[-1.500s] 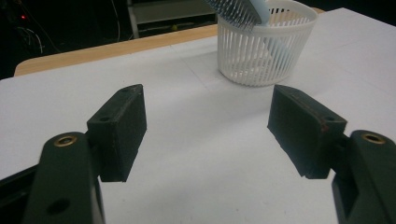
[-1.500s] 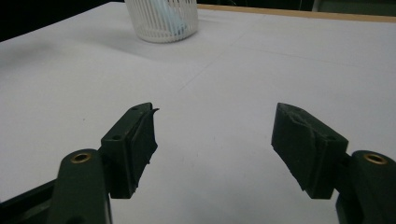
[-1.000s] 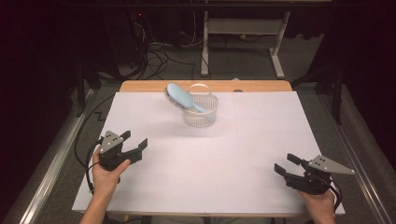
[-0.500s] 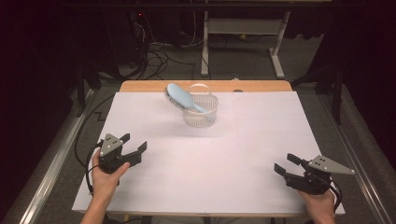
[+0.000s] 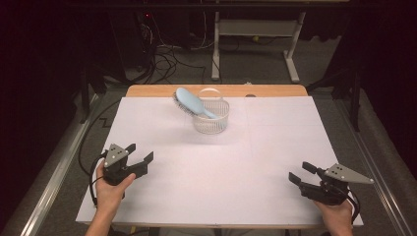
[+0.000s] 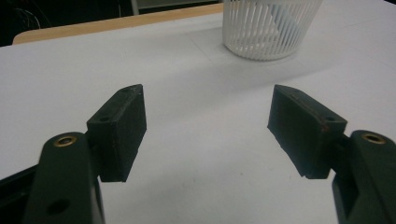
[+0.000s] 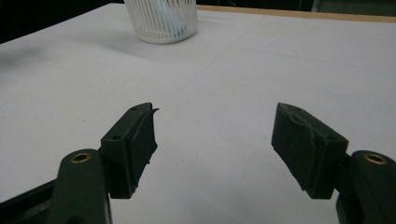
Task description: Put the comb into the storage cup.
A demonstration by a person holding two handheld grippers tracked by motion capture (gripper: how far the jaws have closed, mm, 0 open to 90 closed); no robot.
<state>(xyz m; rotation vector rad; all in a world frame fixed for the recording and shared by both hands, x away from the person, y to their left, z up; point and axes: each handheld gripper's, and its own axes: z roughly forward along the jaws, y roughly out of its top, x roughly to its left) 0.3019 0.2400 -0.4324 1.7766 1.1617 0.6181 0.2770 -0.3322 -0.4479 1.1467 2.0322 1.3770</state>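
Observation:
A light blue hairbrush (image 5: 192, 103) leans in a white slatted basket (image 5: 212, 118) at the far middle of the table, its head sticking out to the upper left. My left gripper (image 5: 140, 153) rests near the front left of the white table cover, jaws open with nothing between them (image 6: 208, 126). At the front right, my right gripper (image 5: 301, 173) is also open and holds nothing (image 7: 215, 135). The basket (image 6: 271, 28) appears ahead in the left gripper view, and the basket (image 7: 161, 18) lies farther off in the right gripper view.
The white cover (image 5: 216, 167) spans most of the wooden table (image 5: 147, 91). A desk frame (image 5: 255, 44) and cables (image 5: 162, 54) sit on the dark floor beyond. A metal rail (image 5: 54, 177) runs along the table's left side.
The left hand and its gripper have drifted slightly toward the front of the table. The right gripper has stayed put.

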